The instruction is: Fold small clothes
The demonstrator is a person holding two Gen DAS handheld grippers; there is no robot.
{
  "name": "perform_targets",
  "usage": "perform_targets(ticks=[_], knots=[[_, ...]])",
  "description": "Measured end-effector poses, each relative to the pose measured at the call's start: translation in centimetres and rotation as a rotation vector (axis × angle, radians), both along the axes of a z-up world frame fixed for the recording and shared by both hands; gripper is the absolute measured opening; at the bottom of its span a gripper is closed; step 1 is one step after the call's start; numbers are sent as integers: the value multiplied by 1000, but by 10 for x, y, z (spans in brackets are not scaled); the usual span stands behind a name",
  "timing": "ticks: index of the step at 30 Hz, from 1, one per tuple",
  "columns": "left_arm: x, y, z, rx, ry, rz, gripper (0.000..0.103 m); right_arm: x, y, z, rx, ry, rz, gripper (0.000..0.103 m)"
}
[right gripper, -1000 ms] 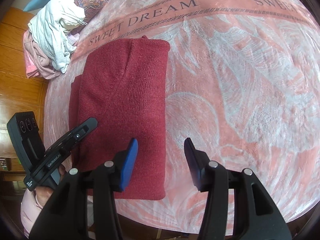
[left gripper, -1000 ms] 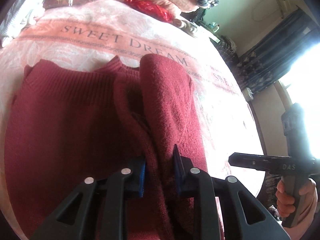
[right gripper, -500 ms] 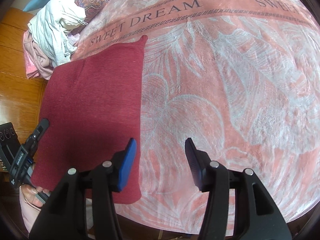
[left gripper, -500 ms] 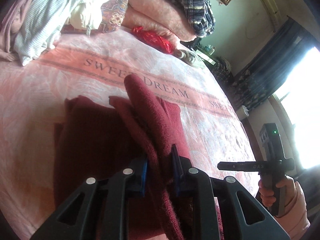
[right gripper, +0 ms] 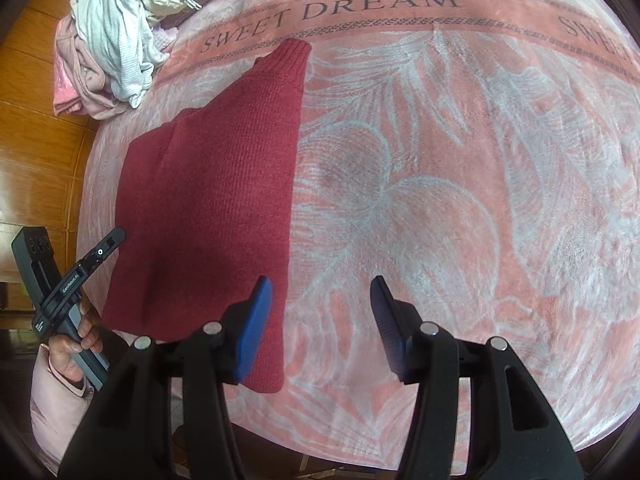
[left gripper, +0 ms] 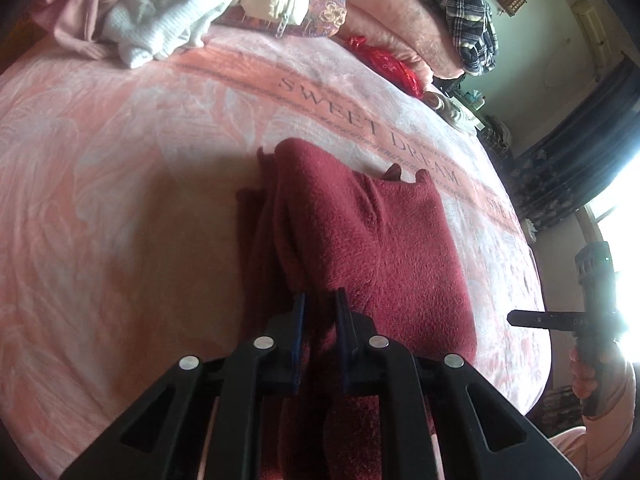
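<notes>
A maroon knit sweater lies folded on the pink bed blanket. My left gripper is shut on a bunched fold at its near edge, and the cloth rises between the blue pads. In the right wrist view the sweater lies slanted at the left, with its ribbed hem toward the lettered band. There the left gripper, held by a hand, sits at the sweater's left edge. My right gripper hangs open over the blanket beside the sweater's right edge, with nothing between its fingers.
A heap of pale and pink clothes lies at the far left corner of the bed. Pillows, a plaid garment and a red bag line the far side. The bed edge runs near the bottom, with wooden panelling at the left.
My left gripper carried its held fold sideways across the sweater and its jaws drew tighter. The sweater now lies narrower and slanted. My right gripper slid slightly off the sweater.
</notes>
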State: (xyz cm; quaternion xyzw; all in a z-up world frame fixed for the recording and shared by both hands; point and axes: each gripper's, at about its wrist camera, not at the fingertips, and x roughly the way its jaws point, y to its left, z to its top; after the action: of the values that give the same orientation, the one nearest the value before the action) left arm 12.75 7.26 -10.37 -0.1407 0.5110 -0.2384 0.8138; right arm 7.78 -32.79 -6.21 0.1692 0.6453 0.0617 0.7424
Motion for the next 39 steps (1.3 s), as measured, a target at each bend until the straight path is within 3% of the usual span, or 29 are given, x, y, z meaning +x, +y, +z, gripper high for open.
perform_targets(ticks=[5,8,11,12,13,15,19,22,23,24,25,27,28,39], knots=[[-3,-11,-5,11,1,-33,14,2,22,-3,-12,12,52,53],[-4,-8,3,59,-21,-43,15,1,31,-8,19,32,70,56],[-10,5,18,32,-8,-34,32,-2,40,-11,27,49,90,56],[-14,8,23,22,-4,-33,52,-4,42,-12,23,50,99,57],[-21,11,29,11,-11,-26,61,-6,44,-13,15,53,109,57],[-32,10,35,18,-7,-35,70,-9,47,-15,1,60,123,58],[-49,1,19,116,61,-55,72,-13,51,-19,1,75,129,58],[-53,4,4,107,118,-46,72,-17,57,-24,35,93,132,61],[-54,6,1,84,135,-44,70,-19,60,-25,34,98,139,61],[-55,7,0,67,143,-46,62,-20,64,-27,24,99,150,61],[-56,7,0,48,145,-62,44,-20,69,-28,13,99,162,61],[-59,3,-1,60,147,-103,21,-21,76,-30,-11,98,184,61],[-61,2,-4,74,142,-113,16,-21,79,-31,-22,97,191,61],[-81,5,-34,166,121,-147,11,-24,84,-44,-66,83,187,62]])
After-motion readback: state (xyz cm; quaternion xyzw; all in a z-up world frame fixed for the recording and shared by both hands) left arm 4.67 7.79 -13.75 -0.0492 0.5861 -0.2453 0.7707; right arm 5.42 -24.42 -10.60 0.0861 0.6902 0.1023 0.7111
